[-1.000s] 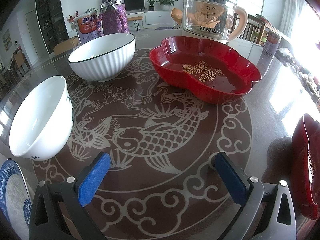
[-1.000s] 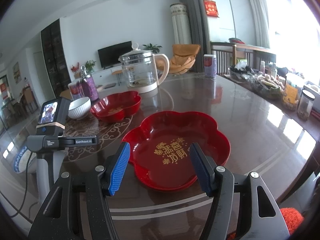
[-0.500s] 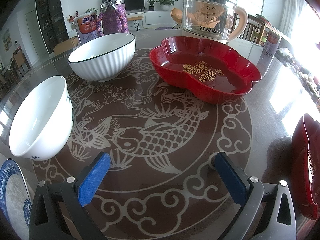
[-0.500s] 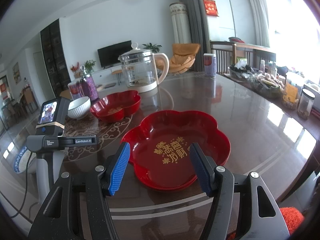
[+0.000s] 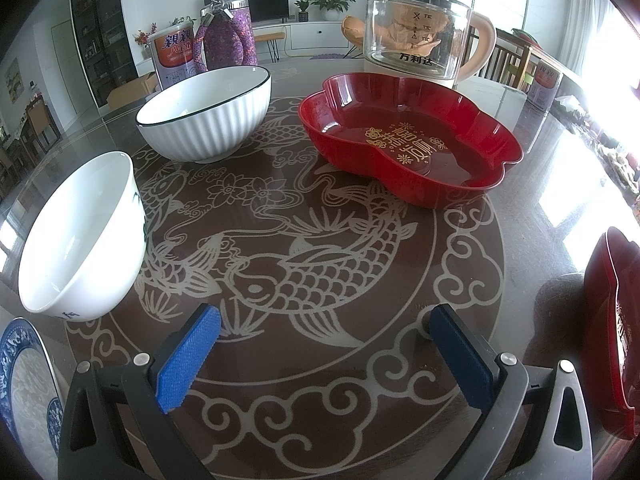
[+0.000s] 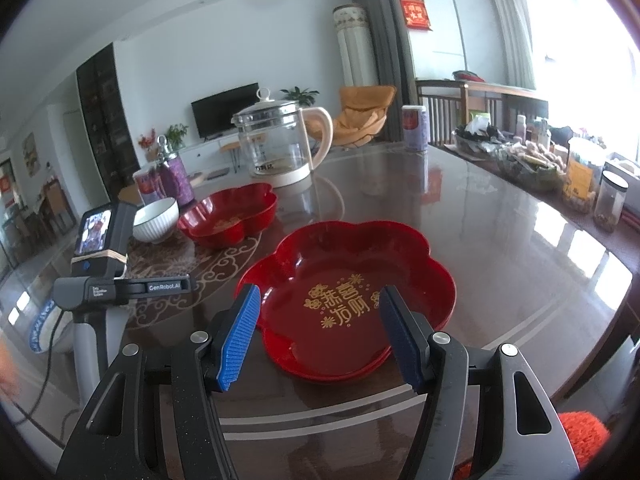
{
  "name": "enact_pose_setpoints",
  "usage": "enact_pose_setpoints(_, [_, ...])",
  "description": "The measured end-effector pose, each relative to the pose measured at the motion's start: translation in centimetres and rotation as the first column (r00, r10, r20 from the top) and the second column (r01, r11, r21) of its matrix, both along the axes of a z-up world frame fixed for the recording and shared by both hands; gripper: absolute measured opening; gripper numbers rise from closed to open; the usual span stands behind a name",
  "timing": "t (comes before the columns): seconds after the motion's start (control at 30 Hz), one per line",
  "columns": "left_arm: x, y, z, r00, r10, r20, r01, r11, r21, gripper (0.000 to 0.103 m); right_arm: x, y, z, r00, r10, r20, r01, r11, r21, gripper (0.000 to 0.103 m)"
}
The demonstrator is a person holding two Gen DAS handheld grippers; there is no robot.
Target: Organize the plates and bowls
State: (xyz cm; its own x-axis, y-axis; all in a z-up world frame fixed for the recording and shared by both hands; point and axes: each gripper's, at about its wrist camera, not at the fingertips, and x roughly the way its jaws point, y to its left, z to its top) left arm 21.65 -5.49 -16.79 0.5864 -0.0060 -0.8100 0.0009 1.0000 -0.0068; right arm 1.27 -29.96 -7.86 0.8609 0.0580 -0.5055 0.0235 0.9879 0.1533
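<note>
left gripper (image 5: pixel 324 328) stood wide open, empty, low in frame over the fish medallion (image 5: pixel 304 272). right gripper (image 6: pixel 318 312) open, empty, above the red flower plate (image 6: pixel 344 300).

I see two glossy red dishes (image 5: pixel 412 152) (image 6: pixel 348 300) with gold lettering, a ribbed white bowl (image 5: pixel 208 116) rimmed dark, a blue-and-white plate (image 5: pixel 24 396) lower left — brown mat (image 5: pixel 320 264), pale carp pattern.

The glass kettle (image 5: pixel 418 36) reads "万利达". The tin (image 5: pixel 172 58) beside the purple jar shows "親親". "GenRobot.AI" is printed on the left gripper's body (image 6: pixel 166 287). Gold characters mark both red plates, hard to read.
</note>
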Motion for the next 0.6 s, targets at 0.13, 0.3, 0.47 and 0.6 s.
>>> enact_pose_setpoints(0.13, [0.0, 0.0, 0.0, 1.000, 0.000, 0.000, 0.000, 1.000, 0.000, 0.103, 0.1, 0.8, -0.2, 1.000, 0.015, -0.006, -0.016, 1.000, -0.025, 0.065])
enact_pose_setpoints(0.3, [0.0, 0.0, 0.0, 1.000, 0.000, 0.000, 0.000, 1.000, 0.000, 0.103, 0.1, 1.5, -0.2, 1.000, 0.027, -0.006, -0.027, 0.998, -0.053, 0.065])
enact_pose_setpoints(0.47, [0.0, 0.0, 0.0, 1.000, 0.000, 0.000, 0.000, 1.000, 0.000, 0.103, 0.1, 1.7, -0.3, 0.999, 0.030, -0.011, -0.030, 0.998, -0.057, 0.065])
enact_pose_setpoints(0.6, [0.0, 0.0, 0.0, 1.000, 0.000, 0.000, 0.000, 1.000, 0.000, 0.103, 0.2, 1.7, -0.5, 0.999, 0.028, -0.016, -0.029, 0.998, -0.053, 0.065])
